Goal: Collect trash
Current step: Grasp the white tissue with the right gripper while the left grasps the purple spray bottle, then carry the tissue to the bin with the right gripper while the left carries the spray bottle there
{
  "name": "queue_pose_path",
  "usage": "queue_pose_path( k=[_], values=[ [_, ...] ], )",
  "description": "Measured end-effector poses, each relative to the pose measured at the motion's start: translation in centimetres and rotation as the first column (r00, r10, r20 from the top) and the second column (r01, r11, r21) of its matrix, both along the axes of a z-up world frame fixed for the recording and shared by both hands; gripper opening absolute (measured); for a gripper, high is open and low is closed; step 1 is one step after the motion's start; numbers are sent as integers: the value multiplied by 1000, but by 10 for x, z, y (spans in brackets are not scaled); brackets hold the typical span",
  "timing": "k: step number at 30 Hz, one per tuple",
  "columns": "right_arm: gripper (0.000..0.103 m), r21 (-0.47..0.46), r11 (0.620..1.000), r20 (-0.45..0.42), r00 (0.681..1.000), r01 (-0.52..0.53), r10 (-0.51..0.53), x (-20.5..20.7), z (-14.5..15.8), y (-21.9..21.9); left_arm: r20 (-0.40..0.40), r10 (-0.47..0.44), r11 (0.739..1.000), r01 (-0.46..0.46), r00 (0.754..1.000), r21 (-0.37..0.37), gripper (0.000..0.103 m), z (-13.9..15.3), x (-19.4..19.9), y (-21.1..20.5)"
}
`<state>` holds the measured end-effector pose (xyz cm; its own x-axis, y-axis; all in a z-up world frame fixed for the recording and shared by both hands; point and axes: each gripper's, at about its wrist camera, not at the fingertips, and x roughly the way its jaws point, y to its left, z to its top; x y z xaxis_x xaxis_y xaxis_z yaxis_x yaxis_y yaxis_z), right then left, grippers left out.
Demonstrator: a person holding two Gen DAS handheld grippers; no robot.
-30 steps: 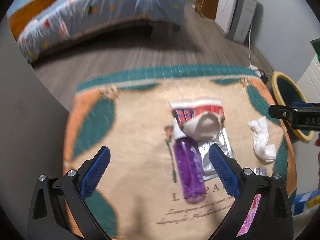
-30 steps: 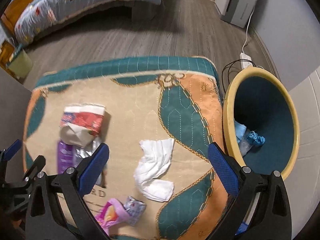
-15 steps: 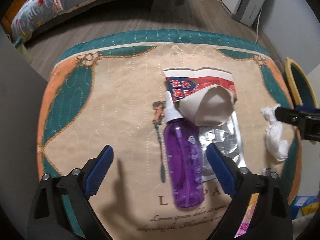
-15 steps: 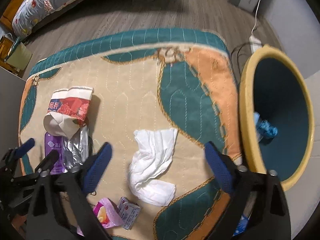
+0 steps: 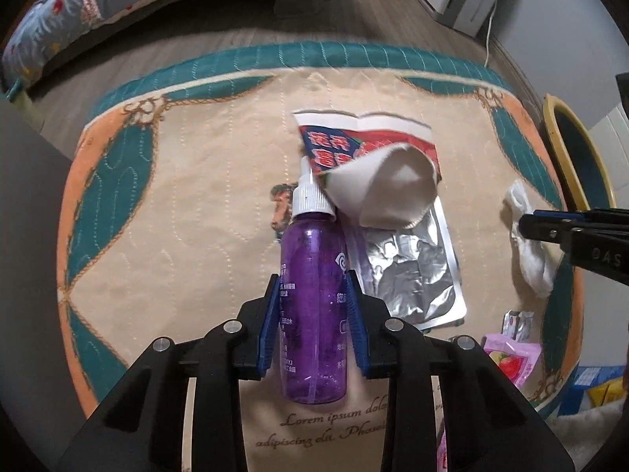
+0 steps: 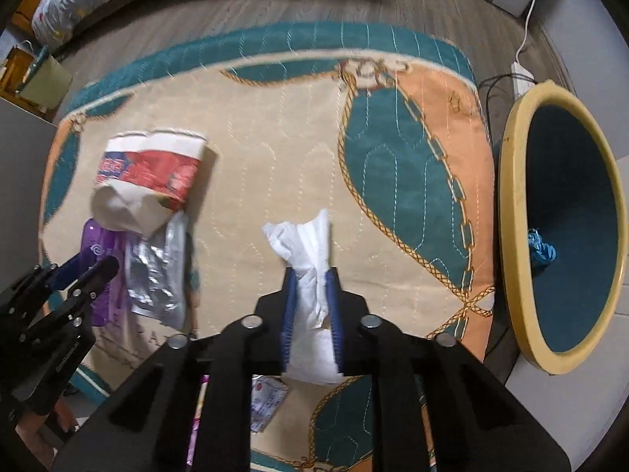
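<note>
Pinching glossy purple bottle [image 5: 314, 314], crumpled white tissue [image 6: 310, 295], quilted mat [image 5: 196, 216]

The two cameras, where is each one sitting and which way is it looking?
Left wrist: sits on the left tool, looking steeply down at the rug; its blue pads grip the purple bottle.
Right wrist: sits on the right tool, looking straight down; its pads pinch the tissue, bin at right.
Shared: rug, bottle, tissue, crushed cup, foil packet, each other's tool.
</note>
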<state>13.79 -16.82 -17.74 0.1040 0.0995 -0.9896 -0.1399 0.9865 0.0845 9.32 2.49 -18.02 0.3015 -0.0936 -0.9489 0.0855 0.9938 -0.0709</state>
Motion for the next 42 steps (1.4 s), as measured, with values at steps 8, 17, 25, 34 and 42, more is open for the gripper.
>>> queue_pose_path(
  k=[8,17,25,34,42],
  values=[
    [9,45,998,139,990,-46,40,-10,53,15,72,75,997,-73,995,-25,33,29,-9,27],
    [9,84,995,276,961,-53,28,-11,113,14,246,72,997,-71,967,-15,33,82,-22,42],
    [9,96,995,346,938,-29,-6,-19,141,-1,359,27,999,-32,933,7,33,117,-26,24],
    [9,72,997,379,924,20,-46,-18,142,-33,388,-17,1000,15,922,9,33,122,-22,2],
    [9,82,992,386,915,93,-118,-10,141,-75,394,-54,998,62,917,-8,33,123,-17,-23]
  ],
)
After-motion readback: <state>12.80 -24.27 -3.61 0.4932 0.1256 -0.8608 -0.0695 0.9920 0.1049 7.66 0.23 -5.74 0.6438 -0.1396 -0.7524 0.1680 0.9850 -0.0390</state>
